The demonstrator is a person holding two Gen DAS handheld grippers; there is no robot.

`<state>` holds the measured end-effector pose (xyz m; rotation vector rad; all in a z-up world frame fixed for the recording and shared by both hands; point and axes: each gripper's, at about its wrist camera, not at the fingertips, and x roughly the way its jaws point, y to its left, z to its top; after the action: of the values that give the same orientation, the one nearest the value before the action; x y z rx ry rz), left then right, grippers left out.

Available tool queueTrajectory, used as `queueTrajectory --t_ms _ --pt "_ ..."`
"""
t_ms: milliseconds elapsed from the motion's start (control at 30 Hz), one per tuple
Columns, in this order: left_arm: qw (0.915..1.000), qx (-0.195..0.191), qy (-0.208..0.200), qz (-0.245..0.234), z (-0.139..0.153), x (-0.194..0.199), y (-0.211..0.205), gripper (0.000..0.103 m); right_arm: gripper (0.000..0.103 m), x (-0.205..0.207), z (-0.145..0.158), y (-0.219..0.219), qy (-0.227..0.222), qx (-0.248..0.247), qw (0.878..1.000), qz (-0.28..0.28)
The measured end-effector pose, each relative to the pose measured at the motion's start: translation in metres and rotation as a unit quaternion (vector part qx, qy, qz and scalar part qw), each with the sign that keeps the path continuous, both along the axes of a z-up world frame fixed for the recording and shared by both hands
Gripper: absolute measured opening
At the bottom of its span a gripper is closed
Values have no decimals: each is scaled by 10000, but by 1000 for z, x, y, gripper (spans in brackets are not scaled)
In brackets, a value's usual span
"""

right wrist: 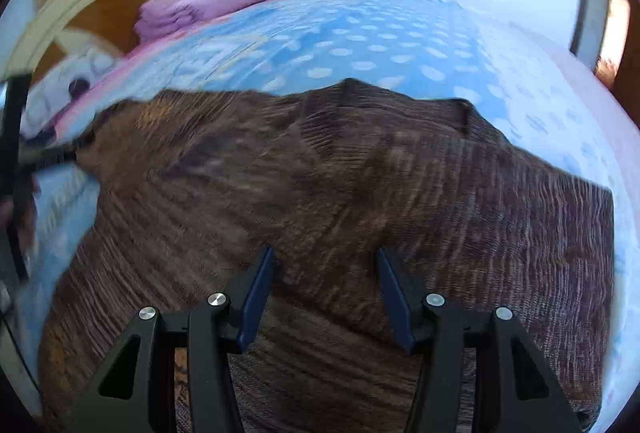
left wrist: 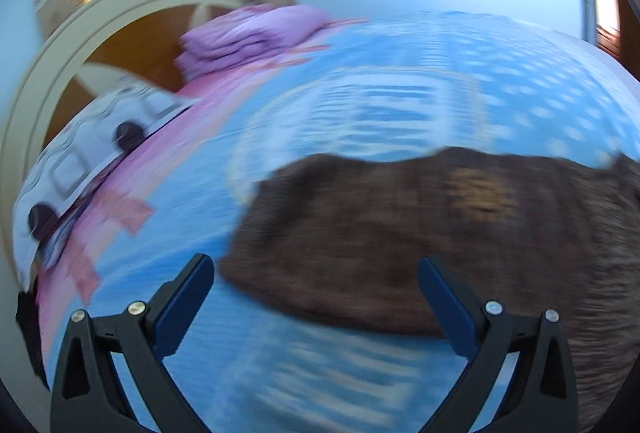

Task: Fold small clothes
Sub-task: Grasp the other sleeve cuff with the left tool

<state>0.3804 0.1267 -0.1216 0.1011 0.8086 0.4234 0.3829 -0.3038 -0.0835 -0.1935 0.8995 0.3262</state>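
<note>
The left gripper (left wrist: 316, 273) is standing with its jaws spread wide and nothing between them; its blue fingers (left wrist: 188, 297) are hanging above the bedspread (left wrist: 400, 81), and the near-left edge of the brown knit sweater (left wrist: 420, 233) is showing in the gap between them, with no pad pressing on it. The right gripper (right wrist: 325, 265) is holding its jaws about half spread, with nothing pinched; its fingers (right wrist: 256, 297) are pointing down over the middle of the sweater (right wrist: 320, 173), which is filling most of that view; whether the tips are touching the knit is impossible to tell through the blur. The sweater is lying flat on the blue, white-dotted bedspread (right wrist: 380, 41), its ribbed neckline (right wrist: 316, 129) lying toward the far side; a folded pile of purple cloth (left wrist: 248, 37) is sitting at the bed's far-left corner, well apart, beside a cream headboard (left wrist: 80, 45); a white printed pillow (left wrist: 80, 161) is lying along the left edge.
</note>
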Motion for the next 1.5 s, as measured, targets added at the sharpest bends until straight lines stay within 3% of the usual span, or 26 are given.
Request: queueTrajectory --t_ms 167,267,367,500,667,767,867,900,933,1167,1500 --pt "9981 -234 -45 577 -1 -3 57 103 62 -7 -1 3 -58 73 9996 272" --pt "9956 -379 -88 854 -2 -8 80 103 62 -11 -3 11 -149 -164 9992 339" --pt "9929 -630 -68 1008 -7 -9 95 103 62 -11 -4 10 -136 -104 9993 336" --pt "9885 -1062 -45 1078 -13 -6 99 100 63 -10 -5 12 -159 -122 9993 326" --pt "9894 -1124 44 914 -21 4 87 91 63 -11 -5 12 -177 -143 9993 313" --pt "9874 -1328 209 829 -31 12 87 74 63 -12 -6 12 -189 -160 9992 313" --pt "9855 -1579 131 603 -32 14 84 50 63 -12 -6 13 -201 -174 9992 308" --pt "9846 -1677 118 473 -30 14 83 28 63 -12 -6 12 -203 -174 9992 306" --pt "9833 -1780 99 373 -28 15 81 12 63 -12 -6 12 -201 -171 9992 306" --pt "9793 -2017 -135 118 1 10 69 11 64 -12 0 8 -208 -35 9995 233" --pt "9702 -2334 -587 -281 64 13 34 11 64 -40 58 -46 -677 634 9950 -383"
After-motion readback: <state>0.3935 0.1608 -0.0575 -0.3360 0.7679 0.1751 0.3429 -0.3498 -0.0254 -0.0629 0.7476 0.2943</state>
